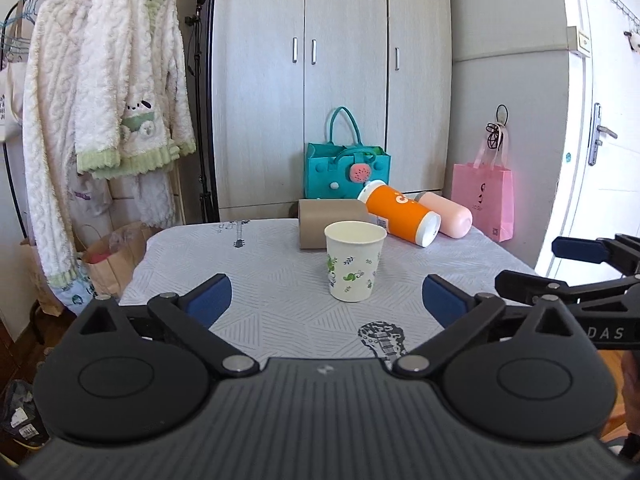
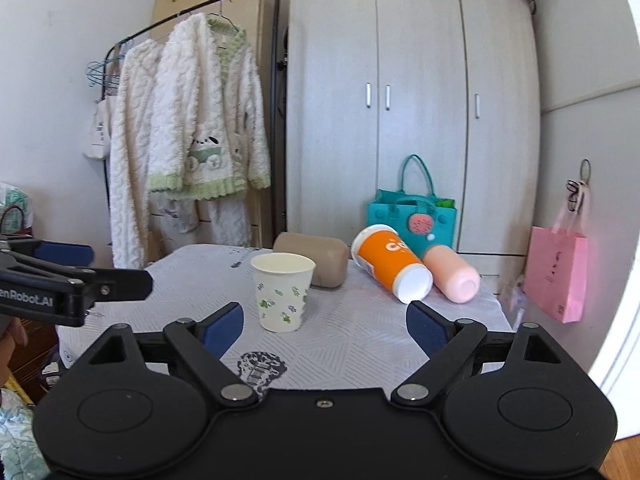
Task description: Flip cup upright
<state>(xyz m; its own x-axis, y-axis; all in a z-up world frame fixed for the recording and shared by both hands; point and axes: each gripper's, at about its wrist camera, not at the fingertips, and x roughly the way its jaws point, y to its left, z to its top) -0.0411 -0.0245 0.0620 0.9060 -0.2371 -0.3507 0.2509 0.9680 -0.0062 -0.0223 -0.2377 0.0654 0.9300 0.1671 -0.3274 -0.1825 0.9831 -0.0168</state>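
A white paper cup (image 1: 354,266) with green leaf prints stands upright, mouth up, on the grey patterned tablecloth (image 1: 260,272). It also shows in the right wrist view (image 2: 283,291). My left gripper (image 1: 326,300) is open and empty, just short of the cup. My right gripper (image 2: 324,326) is open and empty, with the cup a little ahead of its left finger. The right gripper also shows at the right edge of the left wrist view (image 1: 576,268). The left gripper also shows at the left edge of the right wrist view (image 2: 80,272).
Behind the cup lie a tan cup (image 1: 330,222), an orange tumbler (image 1: 400,214) and a pink bottle (image 1: 448,214), all on their sides. A teal bag (image 1: 346,170) and pink bag (image 1: 484,196) stand by the wardrobe (image 1: 332,80). Robes (image 1: 100,120) hang at left.
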